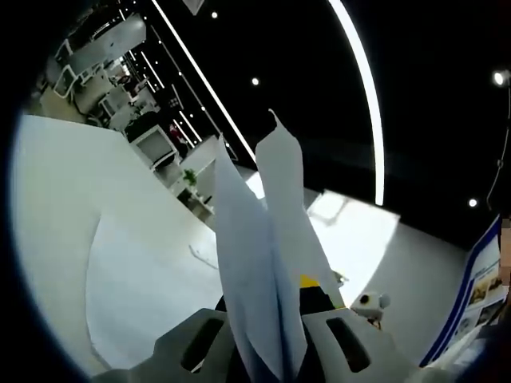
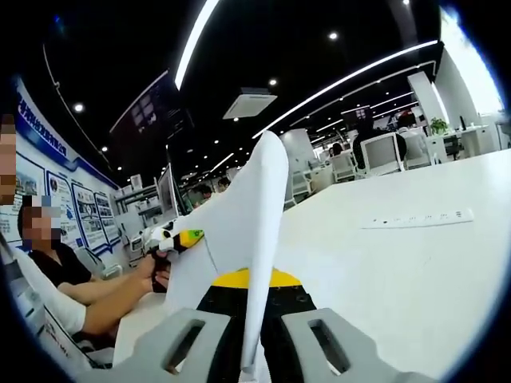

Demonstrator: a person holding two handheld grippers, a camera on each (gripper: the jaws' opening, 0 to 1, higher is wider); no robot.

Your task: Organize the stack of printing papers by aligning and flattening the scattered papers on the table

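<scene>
Left tool (image 1: 275,351) is clamped on the papers (image 1: 267,263), which stand up on edge between its jaws, fanned into two sheets above the white table (image 1: 96,183). Right tool (image 2: 254,351) is likewise closed on the papers' edge, the sheet (image 2: 239,239) rising thin and upright off the table, with the other tool (image 2: 172,238) in a person's hand (image 2: 156,271) at the far end. A white power strip (image 2: 415,218) lies flat on the table, well apart from the sheet.
</scene>
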